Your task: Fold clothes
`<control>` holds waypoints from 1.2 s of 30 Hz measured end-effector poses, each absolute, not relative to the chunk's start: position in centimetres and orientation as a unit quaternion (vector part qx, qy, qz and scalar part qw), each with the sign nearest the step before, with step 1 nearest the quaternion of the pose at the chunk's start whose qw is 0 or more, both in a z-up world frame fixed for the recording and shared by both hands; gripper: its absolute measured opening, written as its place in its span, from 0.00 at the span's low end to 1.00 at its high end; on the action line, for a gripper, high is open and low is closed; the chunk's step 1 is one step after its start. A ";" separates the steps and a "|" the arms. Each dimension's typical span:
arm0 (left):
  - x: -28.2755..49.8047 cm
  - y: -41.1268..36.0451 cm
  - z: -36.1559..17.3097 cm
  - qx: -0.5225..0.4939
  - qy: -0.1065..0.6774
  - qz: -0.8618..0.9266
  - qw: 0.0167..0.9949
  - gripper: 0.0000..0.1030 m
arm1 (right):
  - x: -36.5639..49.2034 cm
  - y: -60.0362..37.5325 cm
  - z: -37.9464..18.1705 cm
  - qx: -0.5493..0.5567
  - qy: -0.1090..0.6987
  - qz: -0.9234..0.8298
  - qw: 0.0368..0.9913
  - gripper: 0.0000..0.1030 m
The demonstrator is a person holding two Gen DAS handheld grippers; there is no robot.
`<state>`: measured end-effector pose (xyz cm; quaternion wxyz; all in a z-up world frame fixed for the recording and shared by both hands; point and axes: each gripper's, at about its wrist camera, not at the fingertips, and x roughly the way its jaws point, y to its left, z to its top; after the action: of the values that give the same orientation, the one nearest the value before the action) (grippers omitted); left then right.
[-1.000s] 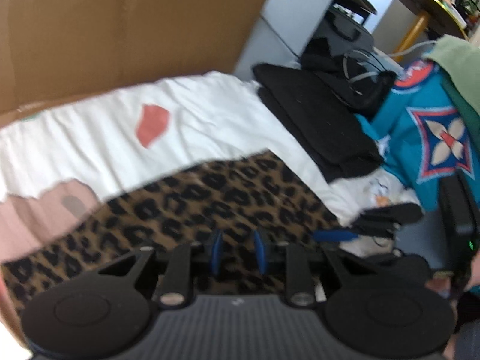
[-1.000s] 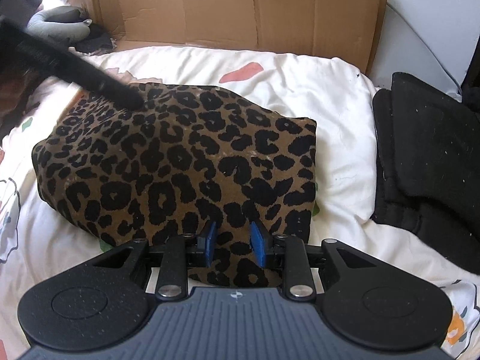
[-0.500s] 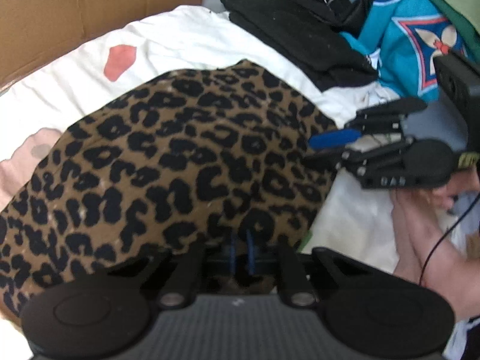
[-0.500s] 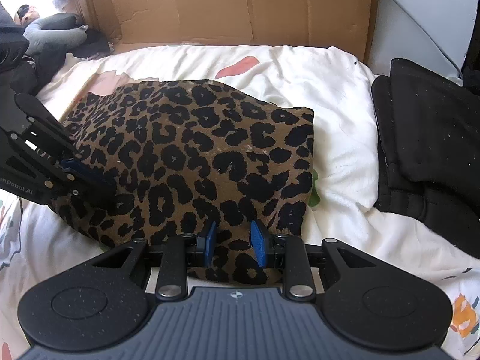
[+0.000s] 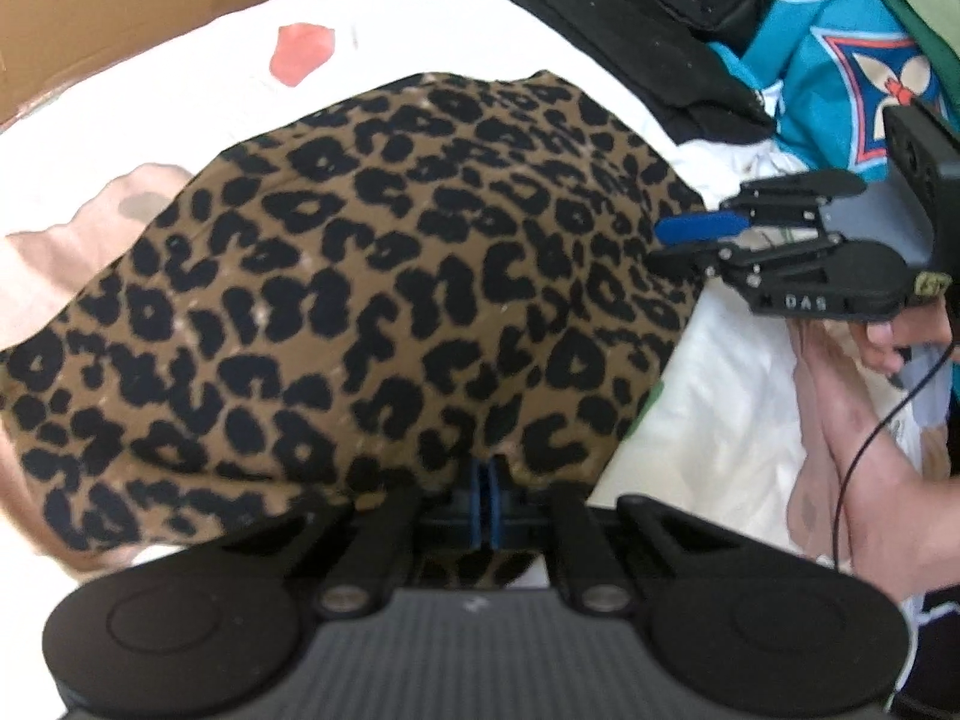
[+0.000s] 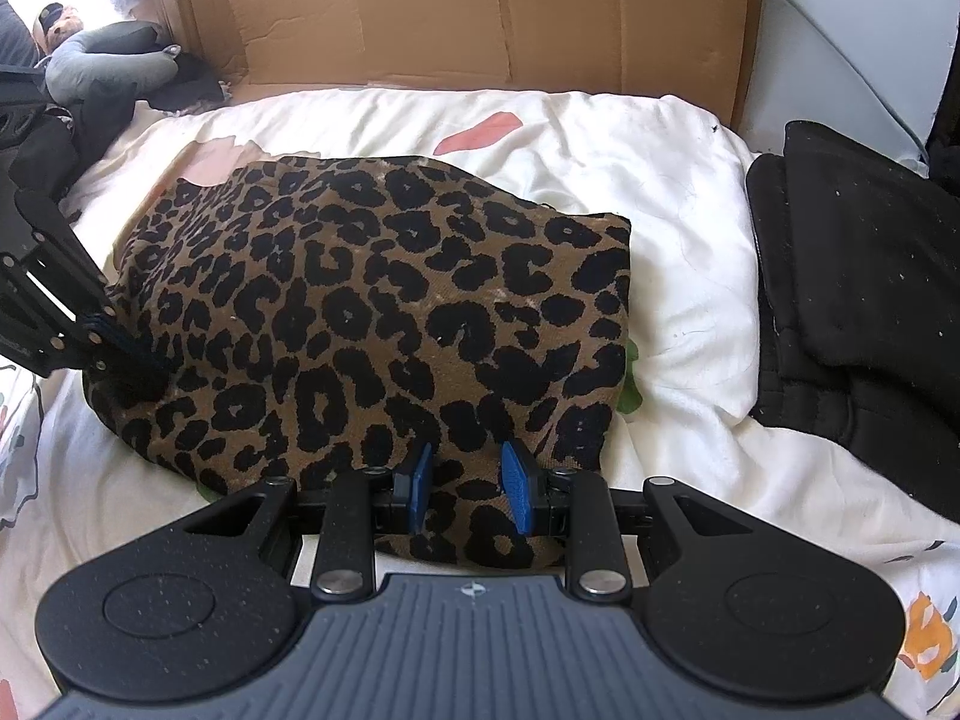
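Observation:
A leopard-print garment (image 5: 384,276) lies folded into a thick rectangle on the white bedspread (image 6: 678,252); it also shows in the right wrist view (image 6: 384,324). My left gripper (image 5: 487,480) is shut on the garment's near left edge; in the right wrist view (image 6: 129,354) its blue pads pinch the cloth. My right gripper (image 6: 465,483) is open, its blue pads over the garment's near edge with nothing between them; in the left wrist view (image 5: 696,237) it hovers by the garment's right side.
Folded black clothes (image 6: 852,276) lie at the right of the bed. Flattened brown cardboard (image 6: 480,12) stands behind the bed. A teal patterned garment (image 5: 840,78) and cables lie further right. A grey neck pillow (image 6: 108,60) sits far left.
My left gripper has dropped to the garment's left edge and shut on the cloth. My right gripper stayed open at the near edge.

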<state>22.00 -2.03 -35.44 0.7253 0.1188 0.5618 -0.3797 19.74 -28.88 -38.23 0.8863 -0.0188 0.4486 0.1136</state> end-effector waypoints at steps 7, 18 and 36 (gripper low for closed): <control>21.9 -0.6 -33.0 0.129 0.551 -0.377 0.734 0.06 | 19.7 -28.8 -38.3 -0.022 0.448 0.113 0.886 0.31; 20.3 -0.7 -34.5 0.170 0.546 -0.375 0.730 0.08 | 19.7 -28.7 -38.3 -0.024 0.448 0.113 0.886 0.31; 19.9 0.2 -33.6 0.150 0.541 -0.387 0.732 0.08 | 19.6 -28.8 -38.3 -0.022 0.449 0.112 0.886 0.31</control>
<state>19.95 0.24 -33.57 0.7318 0.1503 0.5405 -0.3869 19.63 -28.80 -38.26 0.8861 -0.0217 0.4493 0.1120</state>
